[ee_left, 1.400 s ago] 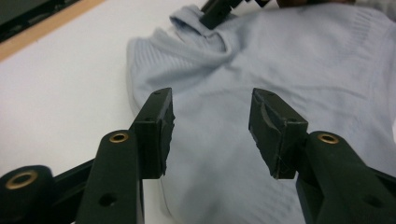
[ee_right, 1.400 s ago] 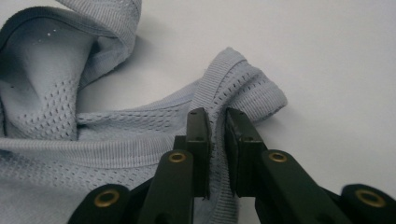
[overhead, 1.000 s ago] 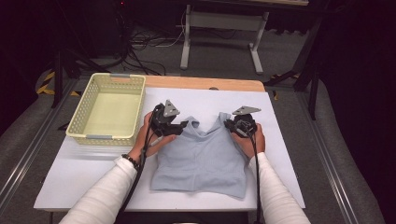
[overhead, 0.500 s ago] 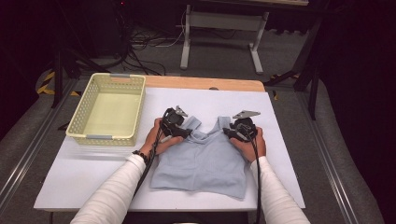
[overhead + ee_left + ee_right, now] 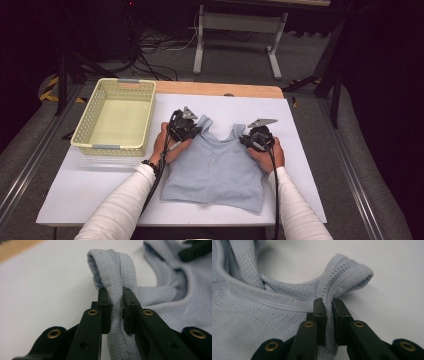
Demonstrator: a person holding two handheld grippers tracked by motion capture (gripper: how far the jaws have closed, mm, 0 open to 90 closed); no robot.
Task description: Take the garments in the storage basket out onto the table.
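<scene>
Basket: pale yellow perforated plastic basket (image 5: 82,131), rectangular, at the left of the table, well apart from the garment; a flat clear plastic sheet lies under and in front of it.
Table: white rectangular tabletop (image 5: 80,185) with a strip of bare wood along its far edge.
Left hand: the person's left hand (image 5: 167,146), white sleeve and dark wristband behind it, carries the left black two-jaw gripper (image 5: 194,129) at the garment's left shoulder.
Left gripper, state: jaws have just been closing — now clamped narrow on the left ribbed shoulder strap (image 5: 115,285), which stands up in a loop above the pads in the left gripper view.
Garment: light blue sleeveless mesh knit top (image 5: 216,170), spread flat at the middle of the table, hem toward the person, neckline toward the far edge, a gripper at each shoulder.
Right gripper, state: right black two-jaw gripper (image 5: 245,142) pinched tight on the right ribbed shoulder strap (image 5: 344,277) — the strap folds over past the pads in the right gripper view.
Right hand: the person's right hand (image 5: 267,155), white sleeve behind it, rests at the garment's right shoulder; a black cable trails back along the forearm.
</scene>
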